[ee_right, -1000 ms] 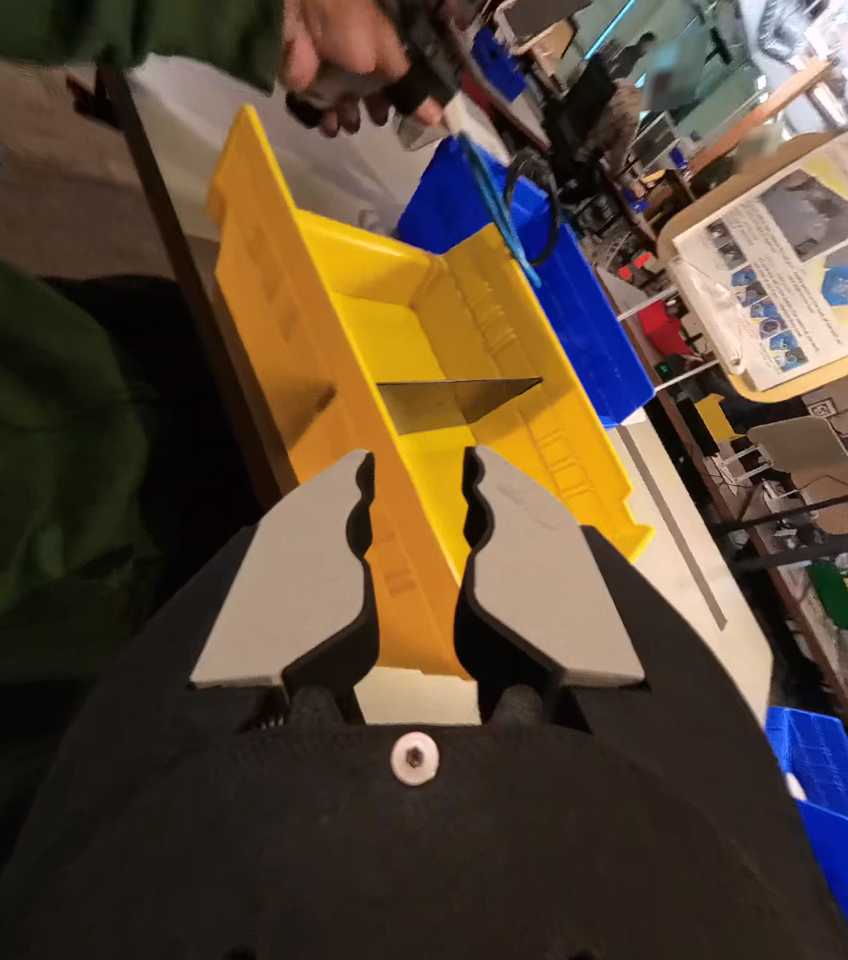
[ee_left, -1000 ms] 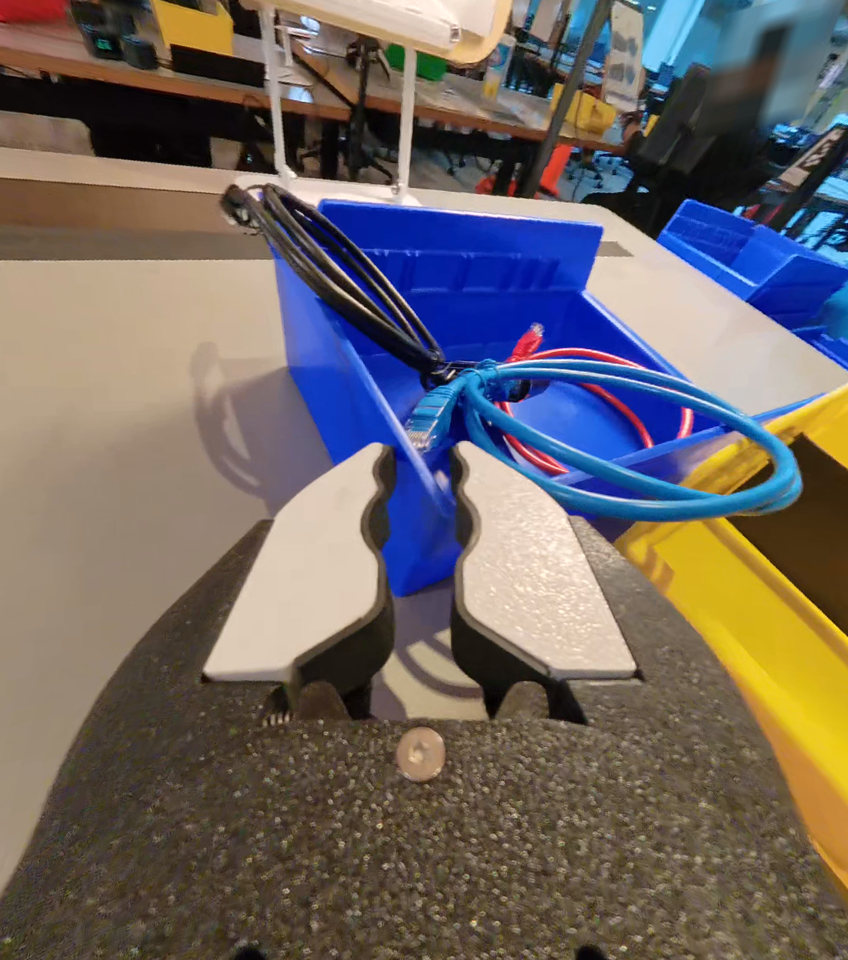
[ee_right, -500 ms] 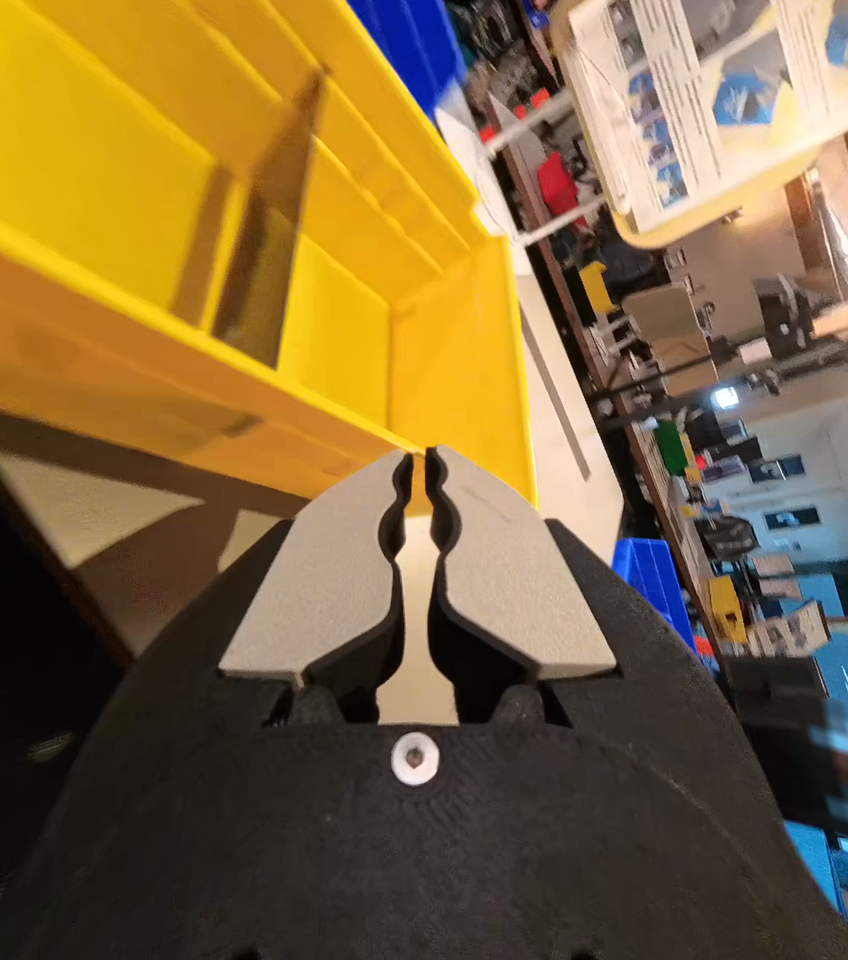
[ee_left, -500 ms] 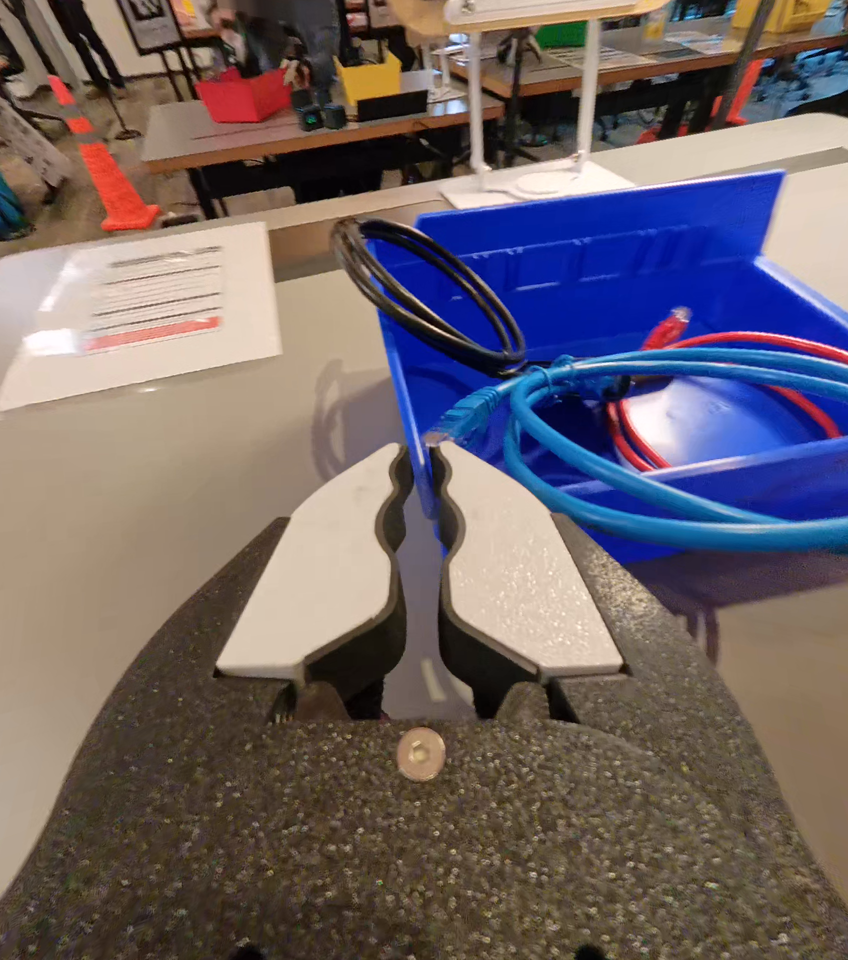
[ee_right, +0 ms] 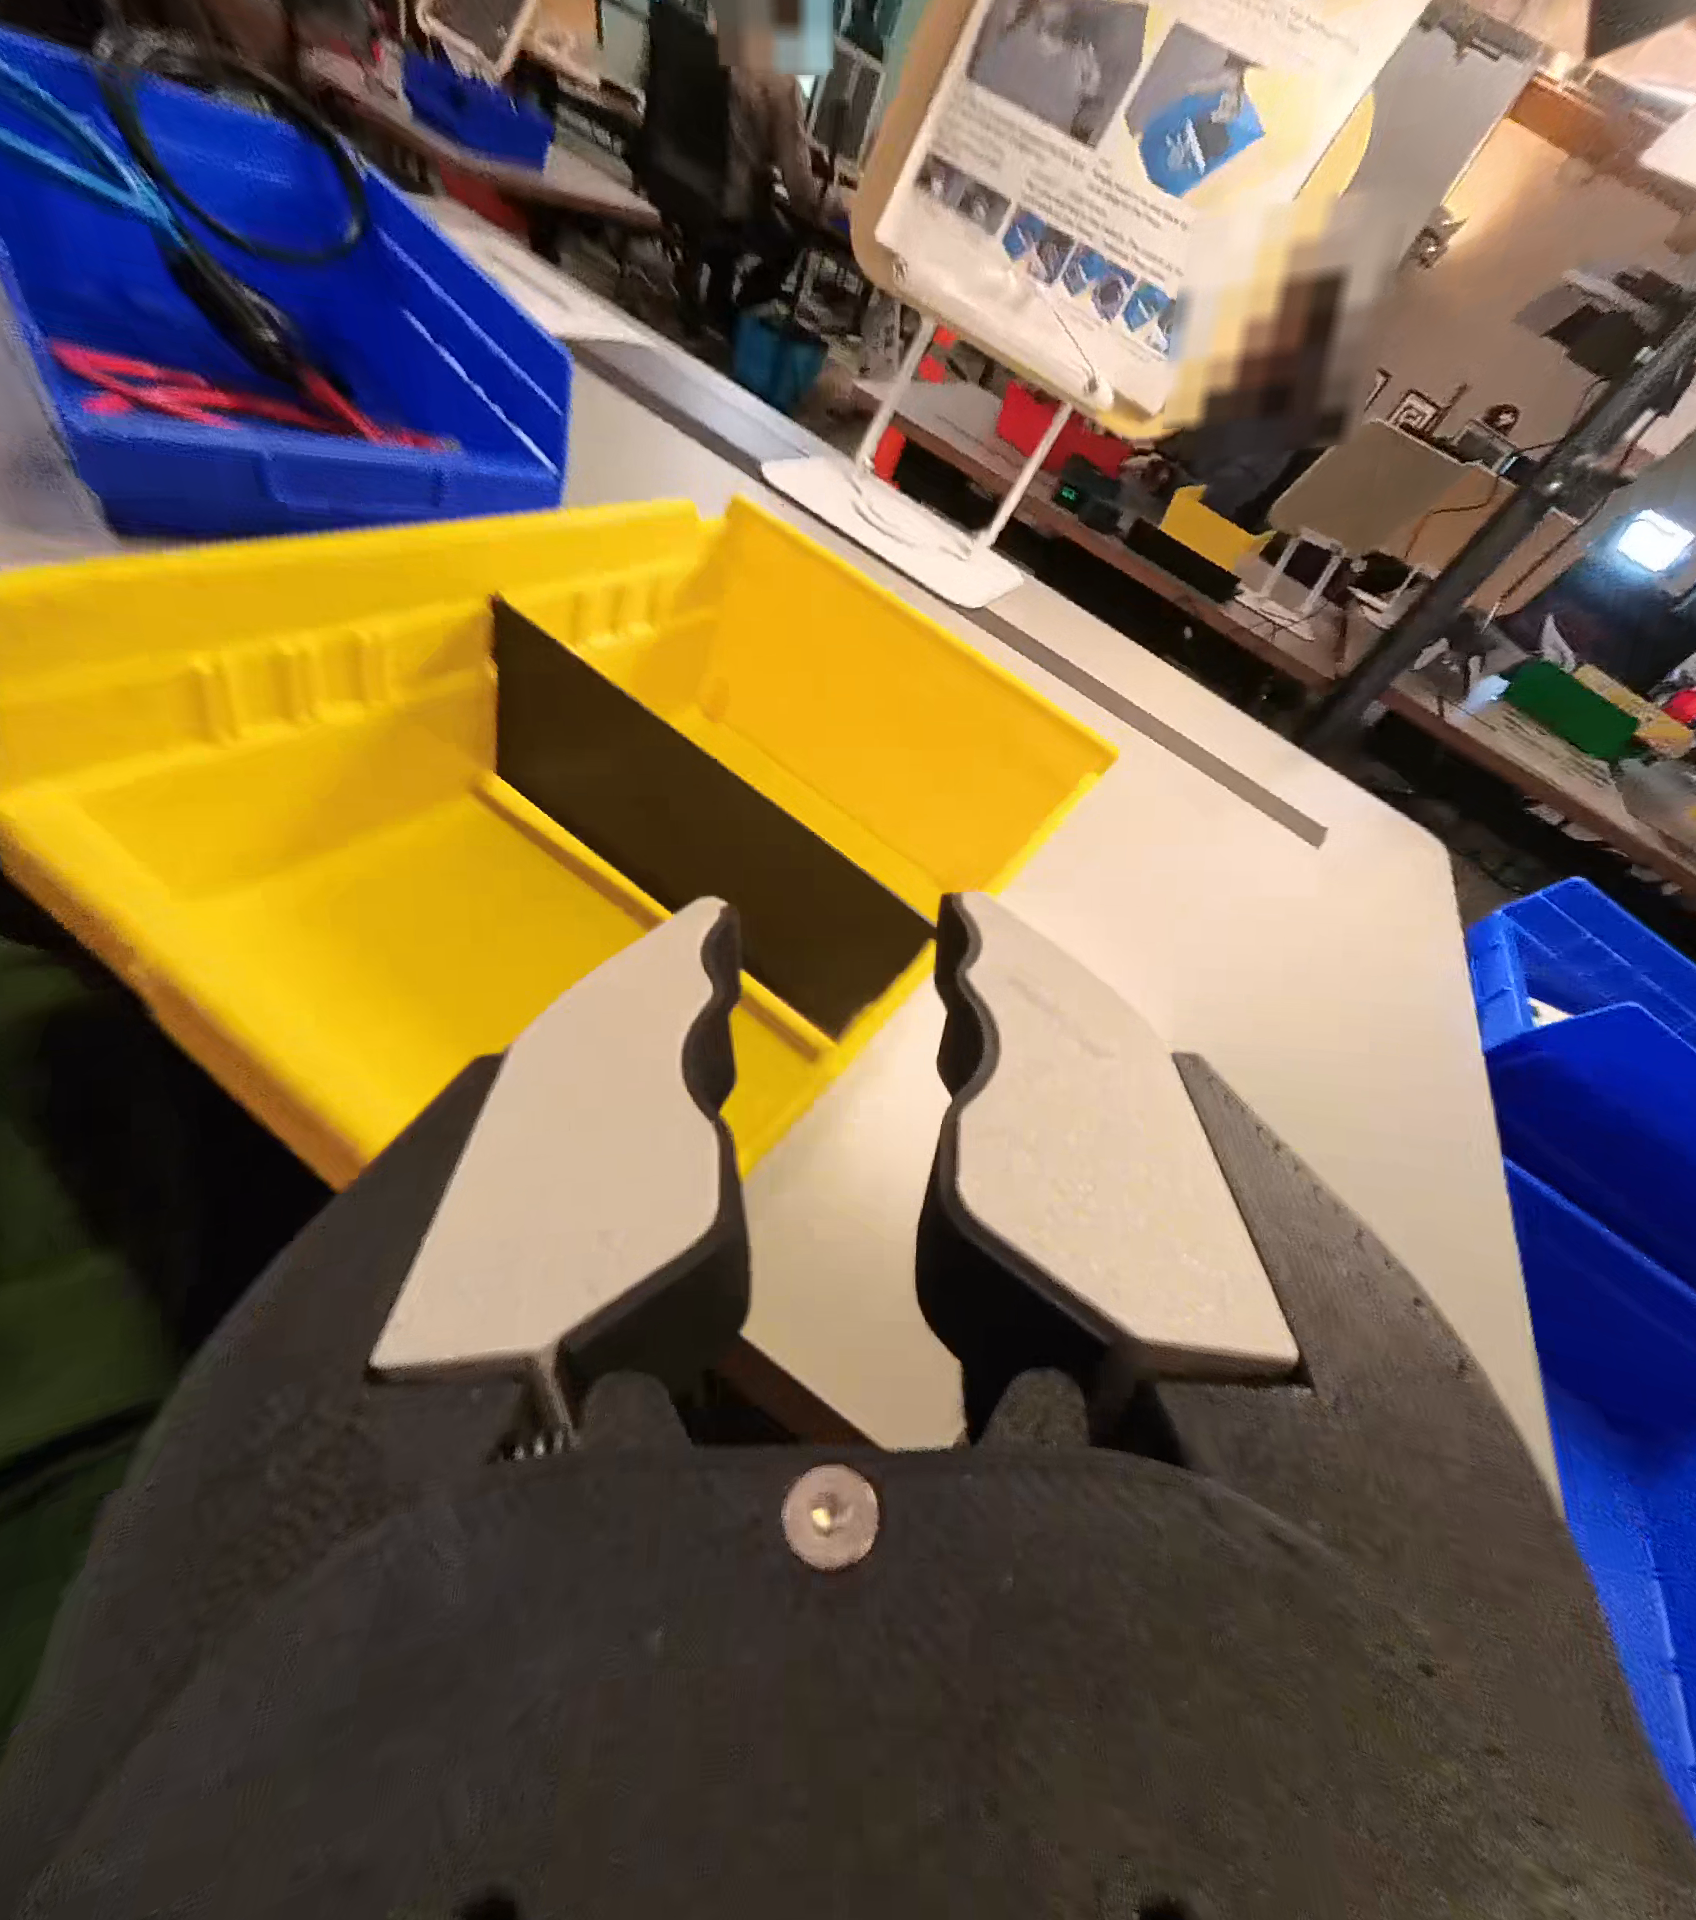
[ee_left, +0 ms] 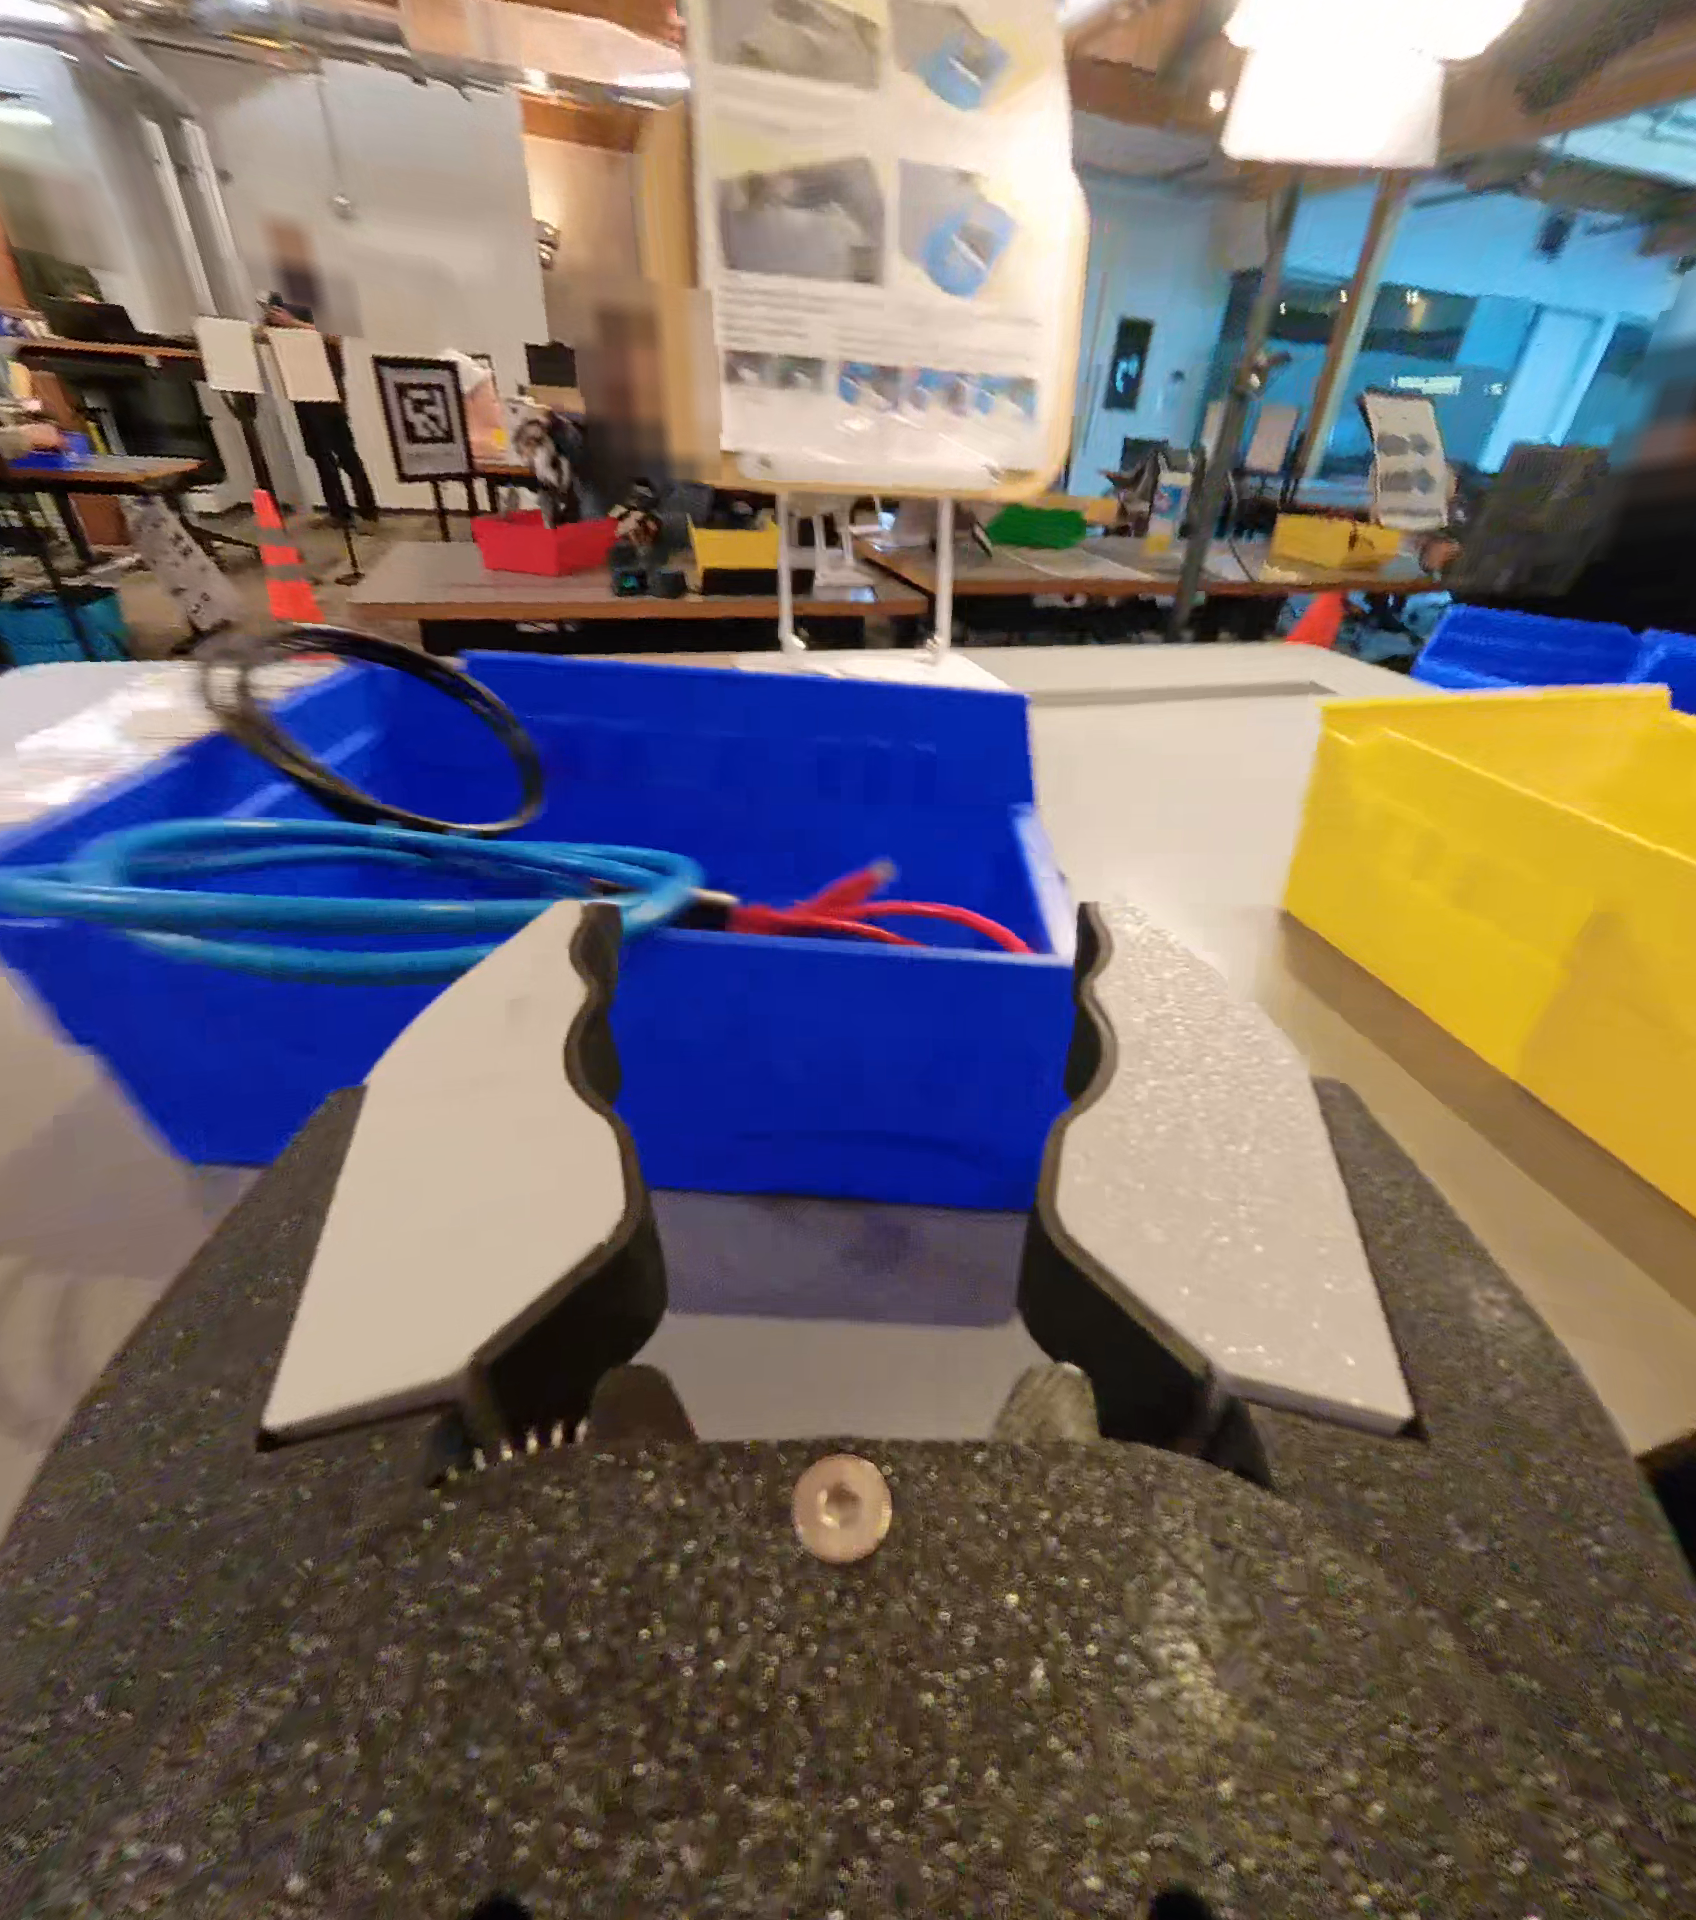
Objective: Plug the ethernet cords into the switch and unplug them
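**Bins on a grey table in a busy workshop**

Left gripper [ee_left: 839, 930] is spread wide and empty; right gripper [ee_right: 836, 914] is parted, empty. Ethernet cords [ee_left: 324, 894] lie in the blue bin [ee_left: 823, 1049] at twelve o'clock, the yellow bin [ee_right: 304, 914] at ten, on the grey table [ee_right: 1239, 914].

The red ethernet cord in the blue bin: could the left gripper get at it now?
Probably yes. The left gripper is open facing the blue plastic bin, and the red ethernet cord lies uncovered inside, beside the blue cord.

Left gripper [ee_left: 839, 935]: jaws now spread wide, was nearly closed | right gripper [ee_right: 836, 925]: reopened, now faces yellow bin [ee_right: 356, 935] interior
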Tool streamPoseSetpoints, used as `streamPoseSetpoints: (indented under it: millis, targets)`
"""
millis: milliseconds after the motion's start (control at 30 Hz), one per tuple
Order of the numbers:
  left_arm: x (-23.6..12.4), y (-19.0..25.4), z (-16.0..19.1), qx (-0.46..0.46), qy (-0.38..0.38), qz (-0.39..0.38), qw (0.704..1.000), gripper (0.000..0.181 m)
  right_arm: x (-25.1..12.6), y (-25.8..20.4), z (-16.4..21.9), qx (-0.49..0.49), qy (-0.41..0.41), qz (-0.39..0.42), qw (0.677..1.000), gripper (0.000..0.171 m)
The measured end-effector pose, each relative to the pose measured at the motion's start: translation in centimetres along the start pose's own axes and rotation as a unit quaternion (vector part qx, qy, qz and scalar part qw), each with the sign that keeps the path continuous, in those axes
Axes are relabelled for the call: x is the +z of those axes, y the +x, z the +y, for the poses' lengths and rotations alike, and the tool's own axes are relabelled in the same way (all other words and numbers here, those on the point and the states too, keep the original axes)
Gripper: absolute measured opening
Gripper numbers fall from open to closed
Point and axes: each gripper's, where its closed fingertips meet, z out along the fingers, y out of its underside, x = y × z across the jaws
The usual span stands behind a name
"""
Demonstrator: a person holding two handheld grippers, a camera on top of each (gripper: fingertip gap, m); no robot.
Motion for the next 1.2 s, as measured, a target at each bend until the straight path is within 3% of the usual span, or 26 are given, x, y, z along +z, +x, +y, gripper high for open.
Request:
streamPoseSetpoints:
  millis: [67,167,233,333,400,467,567,733,867,933,1000,1100,1200]
  targets:
    - [1.6,2.6,1.6,0.032,-0.022,-0.015,0.999,0.090,-0.2,-0.3,-0.2,0.004,-0.012,0.010,1.000,0.039]
    - [3.6,4.3,3.1,0.066,-0.043,-0.062,0.995,0.103,0.4,-0.7,2.6,0.004,-0.084,0.019,0.996,0.050]
    - [4.1,4.3,3.6,0.108,-0.062,-0.105,0.987,0.102,1.2,-1.0,4.5,0.015,-0.108,0.017,0.994,0.048]
    - [4.3,3.6,3.6,0.169,-0.063,-0.133,0.974,0.090,2.3,-0.4,6.6,0.025,-0.128,0.025,0.991,0.042]
    - [3.9,2.6,3.5,0.185,-0.060,-0.139,0.971,0.081,2.5,1.8,7.6,0.022,-0.136,0.073,0.988,0.022]
    - [3.2,0.3,3.5,0.194,-0.065,-0.168,0.964,0.068,2.6,3.8,8.9,0.017,-0.151,0.113,0.982,0.024]
    - [1.4,-4.5,3.7,0.185,-0.084,-0.219,0.954,0.053,2.7,4.9,10.2,0.019,-0.162,0.129,0.978,0.029]
    - [0.2,-5.8,4.1,0.091,-0.102,-0.151,0.979,0.066,0.7,4.6,7.5,0.011,-0.121,0.115,0.986,0.035]
    - [1.7,-5.3,4.4,0.054,-0.115,-0.127,0.984,0.080,-0.7,-1.0,1.7,0.043,-0.016,-0.029,0.999,0.036]
    - [2.4,-5.7,4.8,0.050,-0.129,-0.140,0.981,0.076,-0.8,-5.4,-0.5,0.056,0.017,-0.116,0.991,0.039]
    - [2.6,-6.8,5.1,0.057,-0.146,-0.159,0.975,0.067,0.5,-10.1,-0.6,0.042,-0.005,-0.180,0.983,0.049]
    - [2.2,-8.3,4.8,0.088,-0.140,-0.166,0.972,0.027,4.0,-13.7,0.8,0.007,-0.049,-0.171,0.984,0.053]
    - [1.0,-10.8,4.7,0.109,-0.151,-0.191,0.964,0.020,6.7,-14.5,1.1,-0.003,-0.054,-0.132,0.990,0.039]
